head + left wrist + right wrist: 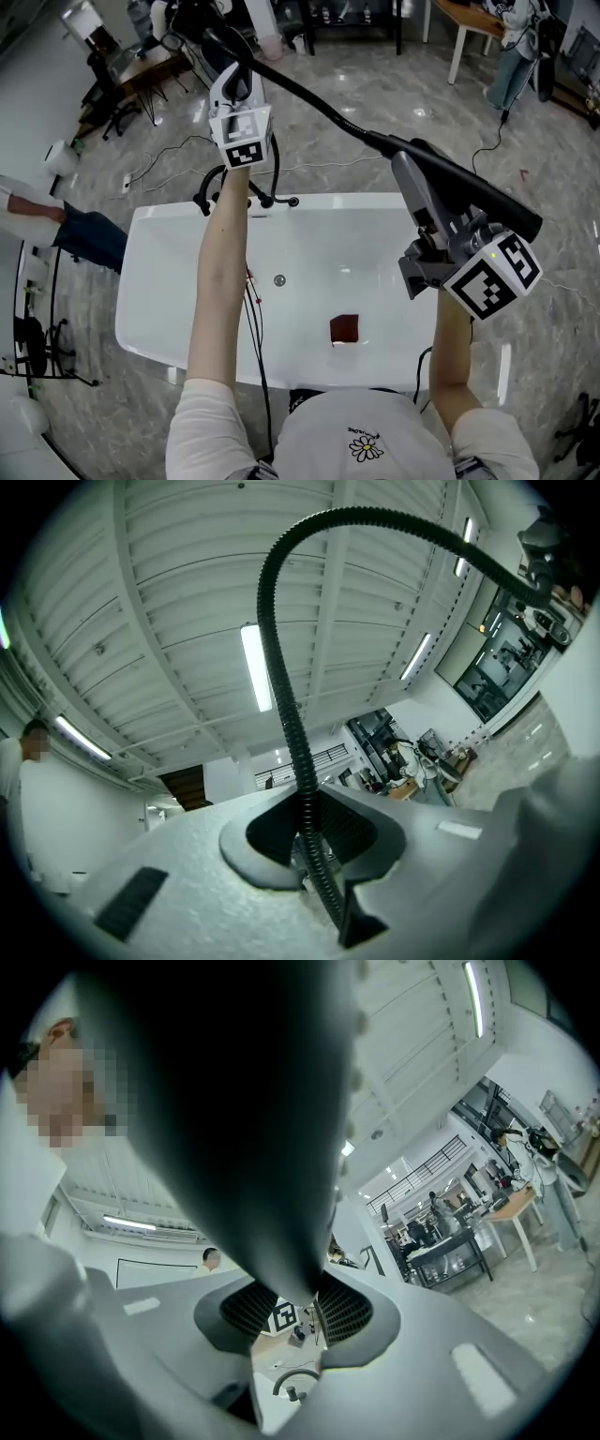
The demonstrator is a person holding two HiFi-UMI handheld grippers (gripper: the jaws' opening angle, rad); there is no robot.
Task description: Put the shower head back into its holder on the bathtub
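- Your right tool (422,183) is clamped on the black shower head (487,202), one jaw on each side of the handle. In the right gripper view the handle fills the whole gap between the pads, so that grip looks solid
- Your left tool (236,80) is closed on the ribbed hose (309,98). The left gripper view shows it pinched right in the notch between the pads. My guess is you're holding the slack up so it doesn't drag or kink while the head goes in
- The shower head is up in the air over the right half of the white bathtub (141,281). It touches nothing but the tool and is well apart from the dark fittings (267,200) on the far rim. The holder should be in that cluster, but I can't make out the cradle itself from here
- There's plenty of open room inside the tub, just the drain (278,279) and a small dark red square (345,328) on the bottom, both below your path
- Your left forearm (220,281) runs across the tub toward the fittings, so the right side is the open lane for the head
- Watch the far rim and whatever sticks up from those fittings, plus the hose going tight between the two tools
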